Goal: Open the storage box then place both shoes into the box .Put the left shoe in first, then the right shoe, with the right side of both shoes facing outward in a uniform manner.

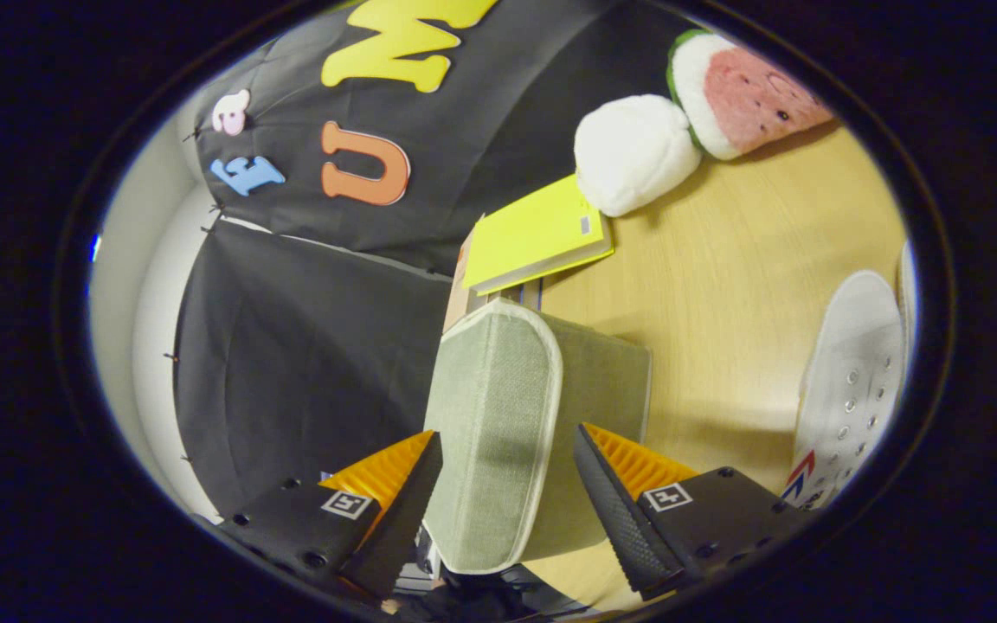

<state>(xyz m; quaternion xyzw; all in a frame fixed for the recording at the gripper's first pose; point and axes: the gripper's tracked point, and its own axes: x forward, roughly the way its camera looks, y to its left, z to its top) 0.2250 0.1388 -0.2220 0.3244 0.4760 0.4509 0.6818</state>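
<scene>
Gripper fingers stand apart, one on each side of the storage box's lid. Lid is a grey-green fabric panel with pale piping round its edge, lying between the two fingers and reaching beyond their tips. Left finger's ribbed inner face sits close against one side of the lid; right finger is just off the other side. Whether either finger presses on the fabric cannot be told, so grip is uncertain.

Storage box body is of the same grey-green fabric, seen behind the lid and resting on the tabletop, which is light wood. View is rolled, so the tabletop runs up one side of the scene and the booth's black cloth wall fills the other.

White shoe with metal eyelets and a red-and-blue mark on its side lies on the tabletop, well apart from the box, off past the right finger. A second pale rim shows just behind it; cannot tell what it is.

Yellow book lies beyond the box, near the wall. White round plush touches the book's far corner, and a watermelon-slice plush leans against the white one.
</scene>
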